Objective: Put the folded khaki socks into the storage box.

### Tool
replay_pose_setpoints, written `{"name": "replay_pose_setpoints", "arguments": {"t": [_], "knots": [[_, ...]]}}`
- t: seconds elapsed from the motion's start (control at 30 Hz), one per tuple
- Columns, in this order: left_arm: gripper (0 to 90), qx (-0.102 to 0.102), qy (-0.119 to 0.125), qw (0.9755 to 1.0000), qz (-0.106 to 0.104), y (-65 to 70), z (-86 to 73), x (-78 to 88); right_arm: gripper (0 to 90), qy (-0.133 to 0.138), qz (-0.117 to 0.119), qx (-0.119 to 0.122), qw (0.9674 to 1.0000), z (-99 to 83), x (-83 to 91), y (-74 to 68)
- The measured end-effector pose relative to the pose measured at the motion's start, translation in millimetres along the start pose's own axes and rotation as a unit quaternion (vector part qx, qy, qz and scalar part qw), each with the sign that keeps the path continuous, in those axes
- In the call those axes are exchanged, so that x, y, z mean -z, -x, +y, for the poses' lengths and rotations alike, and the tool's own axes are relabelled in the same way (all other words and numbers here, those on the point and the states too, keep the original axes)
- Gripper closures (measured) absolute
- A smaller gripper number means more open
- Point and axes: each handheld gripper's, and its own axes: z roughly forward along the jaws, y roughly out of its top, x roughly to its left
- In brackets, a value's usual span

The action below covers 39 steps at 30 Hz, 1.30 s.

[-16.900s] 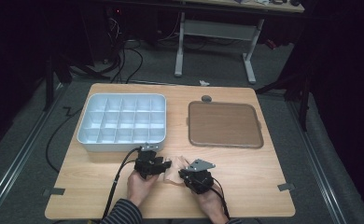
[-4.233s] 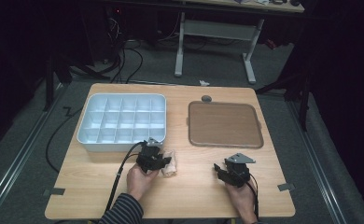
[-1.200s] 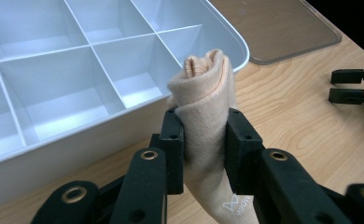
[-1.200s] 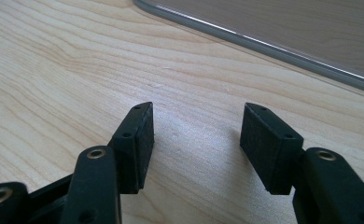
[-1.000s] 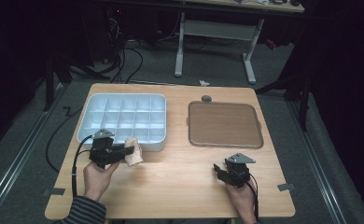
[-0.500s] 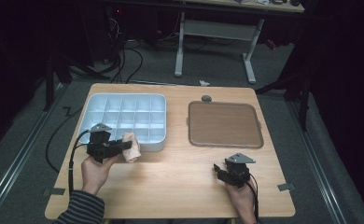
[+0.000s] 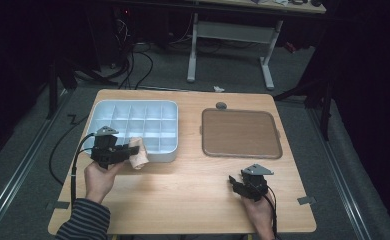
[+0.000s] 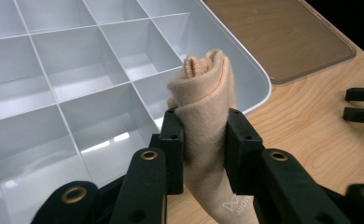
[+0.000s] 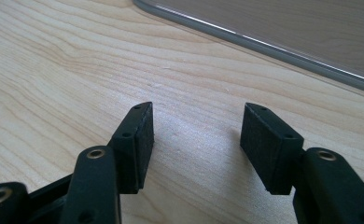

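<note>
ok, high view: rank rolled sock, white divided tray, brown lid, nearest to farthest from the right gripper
From the right gripper, open over bare table at the near right:
1. Brown lid, just beyond it, right half of the table.
2. Rolled sock, far to its left, held in the left gripper.
3. White divided tray, far left; its near corner is close to the sock.

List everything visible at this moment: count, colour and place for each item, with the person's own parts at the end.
rolled sock: 1, beige, clamped in the left gripper at the tray's near right corner
compartment tray: 1, pale blue-white, table's left half
lid: 1, brown, flat on the table's right half
table: 1, light wood
left gripper: 1, black, shut on the sock
right gripper: 1, black, open, resting on the table near right
hands: 2, bottom edge; striped sleeve on the left
</note>
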Motion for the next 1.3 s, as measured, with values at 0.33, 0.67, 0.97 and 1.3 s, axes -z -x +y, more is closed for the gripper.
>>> {"name": "replay_pose_setpoints", "arguments": {"t": [0.33, 0.67, 0.97, 1.3], "knots": [[71.9, 0.001, 0.004, 1.0, -0.001, -6.9, 10.5, 3.1, 44.6, 0.0, 0.0, 0.0, 1.0, 0.0, 0.0, 0.0], [71.9, -0.002, 0.001, 1.0, 0.006, -13.4, 21.1, 2.5, 44.6, 0.0, 0.0, 0.0, 1.0, 0.0, 0.0, 0.0], [72.0, -0.004, -0.004, 0.9999, 0.016, -22.3, 29.1, -0.7, 44.6, 0.0, 0.0, 0.0, 1.0, 0.0, 0.0, 0.0], [71.9, 0.007, -0.014, 0.9998, 0.012, -32.3, 31.3, -15.0, 44.6, 0.0, -0.001, -0.001, 1.0, -0.1, 0.1, 0.0]]}}
